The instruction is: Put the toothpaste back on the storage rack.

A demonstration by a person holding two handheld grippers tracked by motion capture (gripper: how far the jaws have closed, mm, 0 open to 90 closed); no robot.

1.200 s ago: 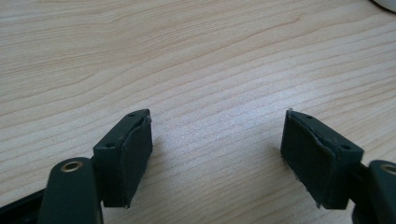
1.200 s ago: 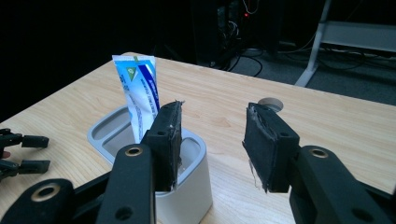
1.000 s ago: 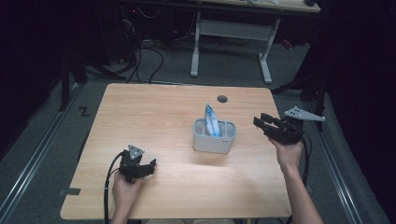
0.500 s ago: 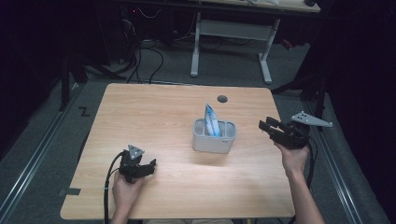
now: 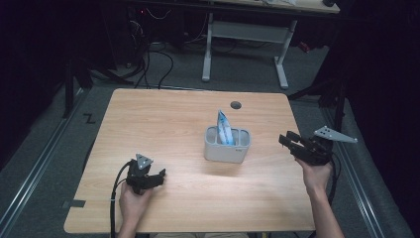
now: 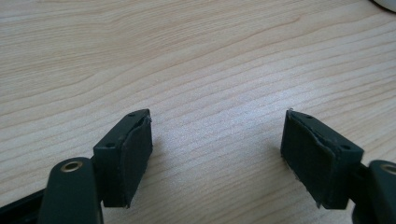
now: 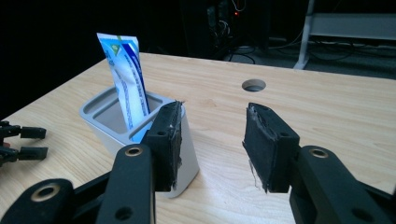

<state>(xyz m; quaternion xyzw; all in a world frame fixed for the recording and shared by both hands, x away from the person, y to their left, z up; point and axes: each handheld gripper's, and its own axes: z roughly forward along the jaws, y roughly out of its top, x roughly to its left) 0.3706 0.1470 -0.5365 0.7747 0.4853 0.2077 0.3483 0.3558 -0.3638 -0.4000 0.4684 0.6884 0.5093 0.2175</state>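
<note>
A grey holder (image 5: pixel 226 145) (image 7: pixel 106 122) with compartments stands near the middle of the wooden table (image 5: pixel 168 119). A blue and white tube (image 5: pixel 223 128) (image 7: pixel 125 84) stands upright in it. My right gripper (image 5: pixel 289 142) (image 7: pixel 212 140) hovers to the right of the holder, open, with nothing between its jaws. My left gripper (image 5: pixel 157 177) (image 6: pixel 217 154) rests low over the table at the front left, open and empty; its pads (image 6: pixel 135 154) frame bare wood. It also shows far off in the right gripper view as the left gripper (image 7: pixel 21 141).
A round cable hole (image 5: pixel 236 105) (image 7: pixel 253 85) lies in the table behind the holder. A white-legged desk (image 5: pixel 242 34) and cables stand on the dark floor beyond. Bare wood spreads at the table's left and front.
My right gripper has moved back and to the right, away from the holder, toward the table's right edge. The left gripper and the tube have stayed put.
</note>
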